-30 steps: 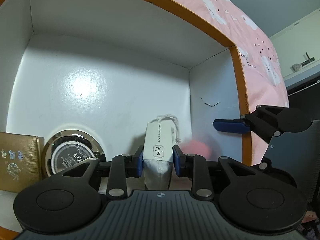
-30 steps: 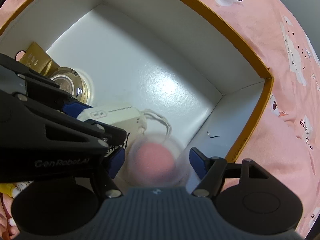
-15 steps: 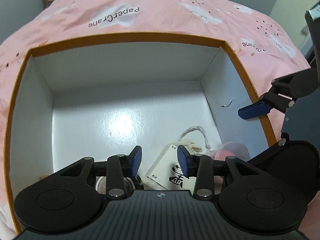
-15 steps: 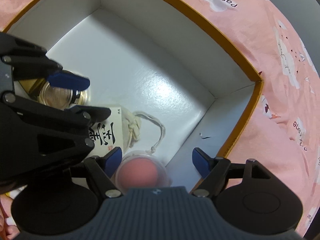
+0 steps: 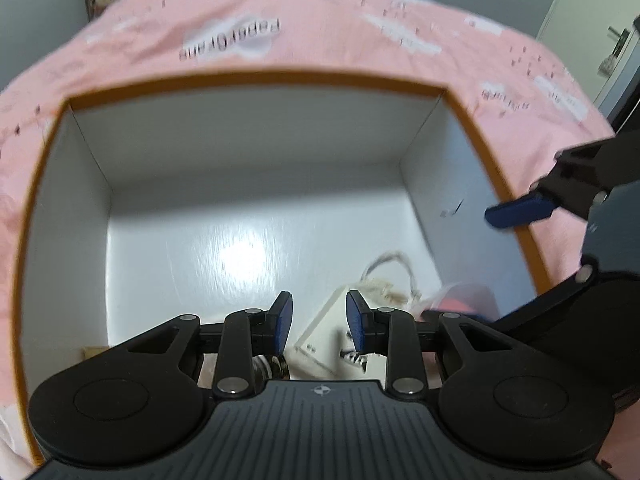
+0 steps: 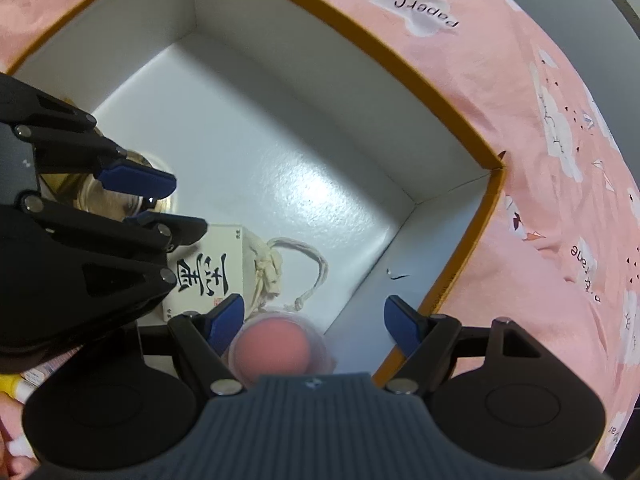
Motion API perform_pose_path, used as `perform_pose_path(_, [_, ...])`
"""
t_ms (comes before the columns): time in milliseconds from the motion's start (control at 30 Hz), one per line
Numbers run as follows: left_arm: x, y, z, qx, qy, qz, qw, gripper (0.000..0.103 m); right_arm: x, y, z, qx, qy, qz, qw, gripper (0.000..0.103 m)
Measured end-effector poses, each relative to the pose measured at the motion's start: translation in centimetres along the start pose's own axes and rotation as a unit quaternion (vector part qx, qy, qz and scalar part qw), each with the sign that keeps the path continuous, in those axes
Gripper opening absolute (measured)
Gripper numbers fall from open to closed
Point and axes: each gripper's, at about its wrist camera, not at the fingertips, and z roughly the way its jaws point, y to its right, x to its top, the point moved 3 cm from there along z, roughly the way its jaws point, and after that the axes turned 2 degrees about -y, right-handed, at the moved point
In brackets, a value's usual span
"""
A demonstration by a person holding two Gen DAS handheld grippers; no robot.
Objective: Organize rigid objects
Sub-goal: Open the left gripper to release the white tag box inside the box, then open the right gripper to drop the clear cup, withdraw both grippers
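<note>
We hold the left gripper (image 5: 319, 322) above the box (image 6: 432, 92), its jaws spread and holding nothing. Our right gripper (image 6: 314, 322) also gapes wide, empty. On the white floor the pouch (image 6: 208, 272) lies flat beside the tin (image 6: 116, 200), and the pink ball (image 6: 274, 350) in its clear cup rests just beside the pouch, near the right wall.

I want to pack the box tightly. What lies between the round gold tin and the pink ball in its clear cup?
The cream drawstring pouch with black calligraphy lies between gold tin and pink ball, clearest in the right wrist view.
</note>
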Motion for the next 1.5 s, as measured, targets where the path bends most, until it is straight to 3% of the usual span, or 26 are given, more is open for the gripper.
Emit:
perform_pose_path(267, [0.1,1.1,-2.7,-0.003,0.052,0.021,0.9985,0.034,-0.8,-0.6,-2.6,-0.017,0.037,0.011,0.999,0.076])
perform_pose_path(500, [-0.4,1.8,-5.8,-0.010,0.087,0.049,0.9949,0.034,-2.6,-0.7,-5.6,-0.009,0.069,0.065,0.995,0.076])
perform_pose_path(867, [-2.8,2.1,-9.8,-0.042,0.137,0.077,0.9867,0.041,-6.6,-1.6,-9.4,0.015,0.146,0.164,0.975,0.077])
perform_pose_path(1133, [-5.6,0.0,-10.9,-0.066,0.118,0.080,0.9876,0.041,-11.3,-3.4,-9.7,0.023,0.187,0.253,0.949,0.077])
perform_pose_path(1367, [-8.9,-1.7,-9.2,-0.094,0.047,0.060,0.9927,0.041,-14.7,-5.7,-7.8,0.019,0.132,0.298,0.945,0.077])
perform_pose_path(1500, [-10.4,-2.7,-8.9,-0.107,0.021,0.050,0.9928,0.041,-16.2,-6.6,-7.0,0.044,0.111,0.325,0.938,0.077])
